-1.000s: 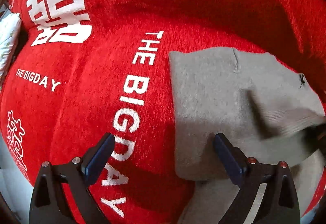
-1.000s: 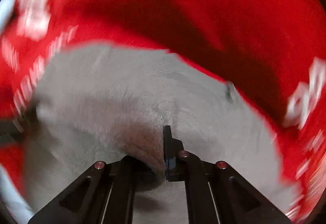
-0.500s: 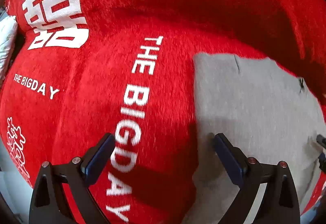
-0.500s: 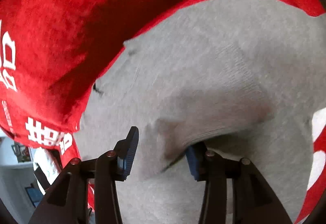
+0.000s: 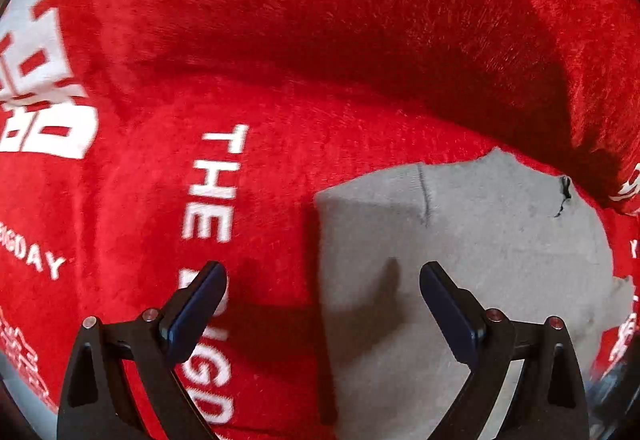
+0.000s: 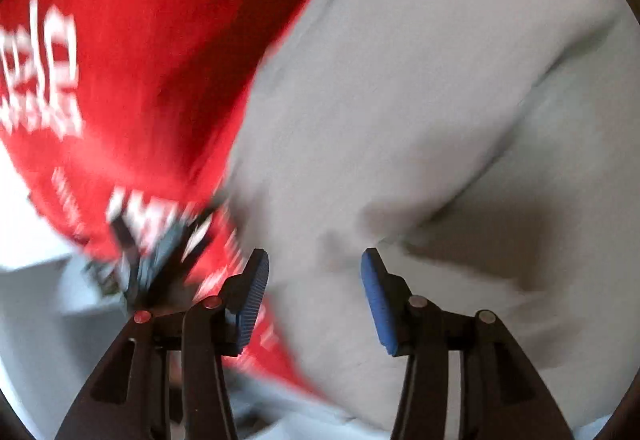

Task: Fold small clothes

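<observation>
A fuzzy red plush blanket (image 5: 360, 40) printed with white "THE BIGDAY" lettering (image 5: 212, 184) and large white block characters (image 5: 44, 96) fills the view.

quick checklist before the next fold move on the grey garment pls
1. Left tool open and empty: ok, its jaws stand wide apart over the left edge of the grey garment.
2. Right tool open and empty: ok, jaws apart, no cloth between them.
3. Garment lying flat: not ok, the right wrist view shows a raised fold across it.
4. Garment fully on the red blanket: cannot tell, its near edge runs out of view.
5. Left edge straight: ok in the left wrist view.
6. Right wrist view sharp enough to aim: not ok, it is blurred.
</observation>
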